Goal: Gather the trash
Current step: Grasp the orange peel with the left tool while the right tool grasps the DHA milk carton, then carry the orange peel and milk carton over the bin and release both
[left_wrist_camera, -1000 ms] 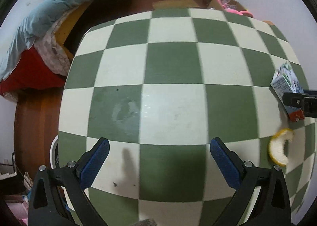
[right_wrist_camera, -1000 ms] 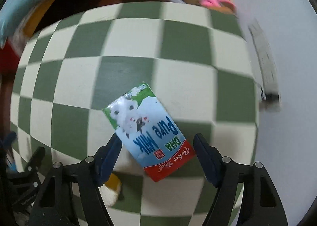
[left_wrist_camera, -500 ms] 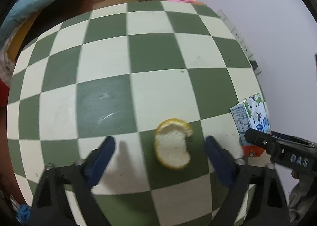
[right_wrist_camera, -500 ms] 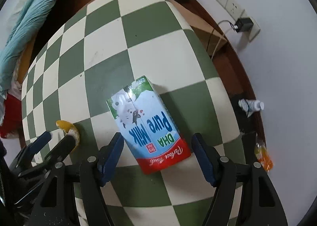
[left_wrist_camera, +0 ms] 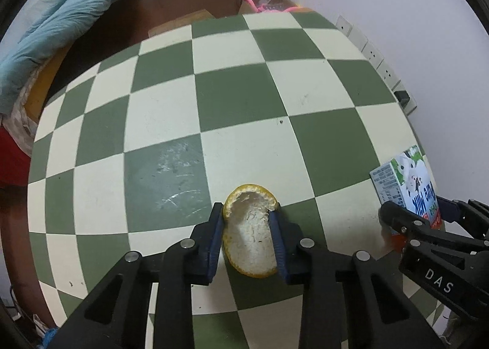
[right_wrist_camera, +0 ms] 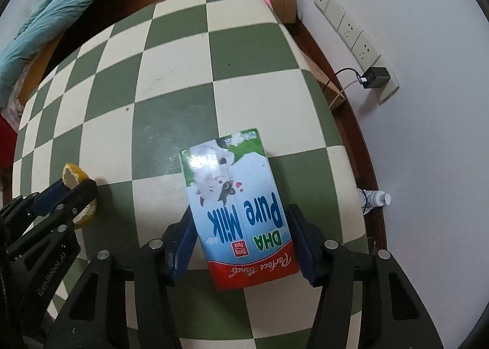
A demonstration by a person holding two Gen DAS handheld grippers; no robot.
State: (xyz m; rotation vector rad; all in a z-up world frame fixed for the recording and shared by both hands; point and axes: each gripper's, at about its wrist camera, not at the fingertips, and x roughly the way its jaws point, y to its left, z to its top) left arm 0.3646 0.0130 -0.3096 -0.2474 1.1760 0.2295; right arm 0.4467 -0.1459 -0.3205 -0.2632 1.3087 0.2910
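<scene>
— Both sets of jaws are closed in on something. On the left gripper they pinch the sides of an orange peel, pads touching its rim. On the right gripper they press against the two long sides of a milk carton.

— Lifted, or on the table?

— Both pieces look to be resting on the checkered table. The peel lies pith side up, and the carton lies flat on its back near the table's right edge. Whether either has left the surface, I cannot tell.

— So how far along is the job?

— I'd judge it early: two pieces gripped, neither dropped anywhere. No bin or bag shows in either view, so carrying and dropping both are left.

— Anything else to pick up?

— Beyond the grippers the tabletop shows only scuffs and specks. Down on the floor by the wall, a small plastic bottle lies past the table edge; it may be trash too, but I can't be sure. Farther off are a cardboard box with something pink in it and a blue blanket.
</scene>
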